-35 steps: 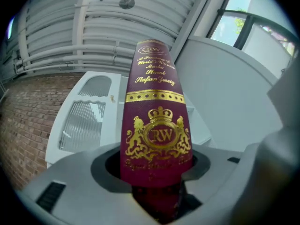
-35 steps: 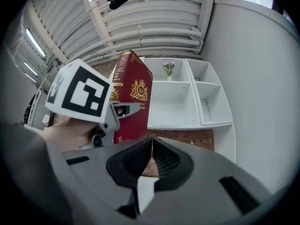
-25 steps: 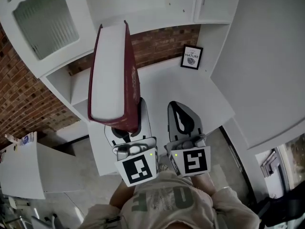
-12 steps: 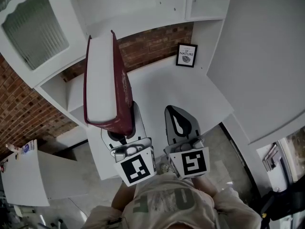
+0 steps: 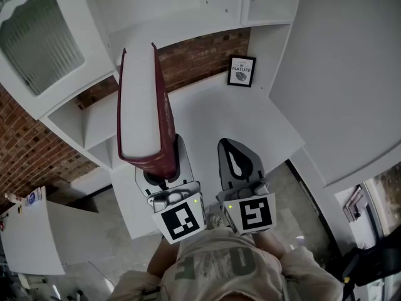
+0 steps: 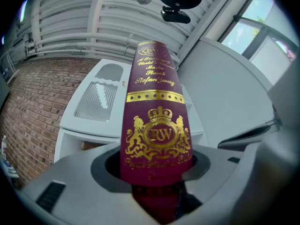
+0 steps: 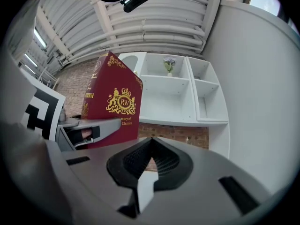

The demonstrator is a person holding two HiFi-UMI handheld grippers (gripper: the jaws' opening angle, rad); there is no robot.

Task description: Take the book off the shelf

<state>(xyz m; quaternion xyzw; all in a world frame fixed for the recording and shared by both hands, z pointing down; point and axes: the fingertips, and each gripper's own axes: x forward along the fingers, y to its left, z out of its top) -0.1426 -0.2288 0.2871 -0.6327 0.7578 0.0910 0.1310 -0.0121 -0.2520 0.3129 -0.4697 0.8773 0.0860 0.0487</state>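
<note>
A maroon book (image 5: 141, 105) with gold lettering stands upright over the white desk, off the shelves. My left gripper (image 5: 164, 160) is shut on its lower end. In the left gripper view the spine with its gold crest (image 6: 157, 125) rises straight out from between the jaws of the left gripper (image 6: 157, 175). My right gripper (image 5: 235, 145) hangs beside it on the right, shut with nothing in it. In the right gripper view the right gripper (image 7: 151, 145) has its pads meeting at the tip. In that view the book (image 7: 115, 102) sits to the left, held by the left gripper's finger (image 7: 91, 125).
A white desk (image 5: 213, 115) lies below, backed by a brick wall (image 5: 200, 55). A small framed picture (image 5: 241, 71) leans at the back right. White open shelves (image 7: 173, 95) hold a small vase of flowers (image 7: 169, 64). A glass-door cabinet (image 5: 37, 36) stands at the left.
The left gripper has sunk a little with the book still in it. The right gripper has stayed where it was.
</note>
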